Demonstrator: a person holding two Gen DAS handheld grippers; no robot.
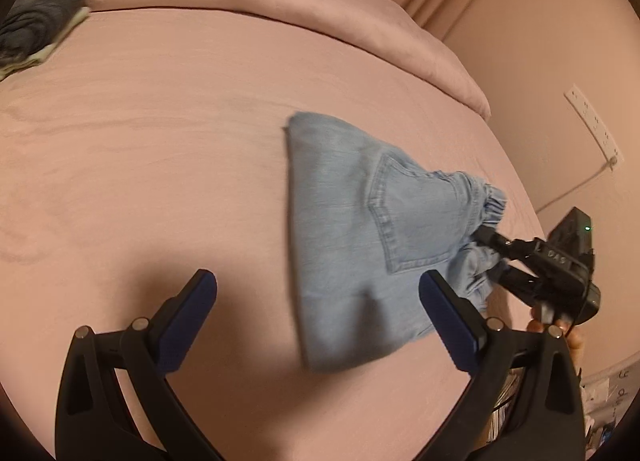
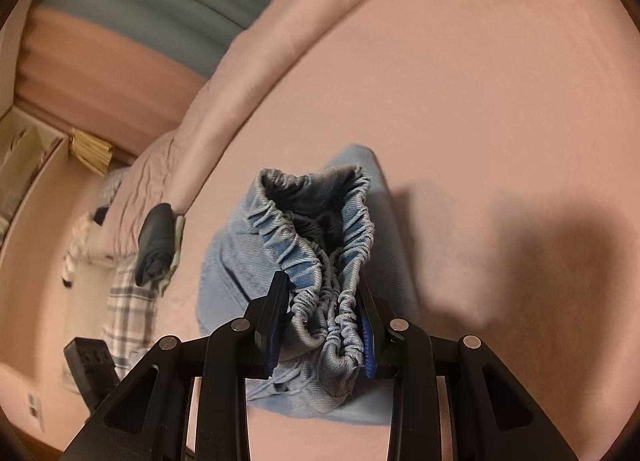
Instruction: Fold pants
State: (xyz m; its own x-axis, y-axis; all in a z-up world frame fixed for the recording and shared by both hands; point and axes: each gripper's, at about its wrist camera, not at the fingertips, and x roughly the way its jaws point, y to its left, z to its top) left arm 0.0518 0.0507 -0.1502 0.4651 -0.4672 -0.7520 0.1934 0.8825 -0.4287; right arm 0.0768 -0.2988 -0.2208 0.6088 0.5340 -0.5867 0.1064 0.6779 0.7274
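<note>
The right gripper point(image 2: 322, 319) pinches the denim pants' point(image 1: 360, 229) elastic waistband point(image 2: 320, 229); the left gripper point(image 1: 318, 325) gapes wide, empty. It should clamp the hem edge toward eleven o'clock; both then carry the fold across level.

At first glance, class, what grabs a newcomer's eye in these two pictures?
The light-blue denim pants, folded small, stand out against the pink bedspread. The right gripper has its jaws clamped on the bunched elastic waistband. The left gripper hovers with jaws wide open, and a dark folded garment lies at the bed's far corner.
</note>
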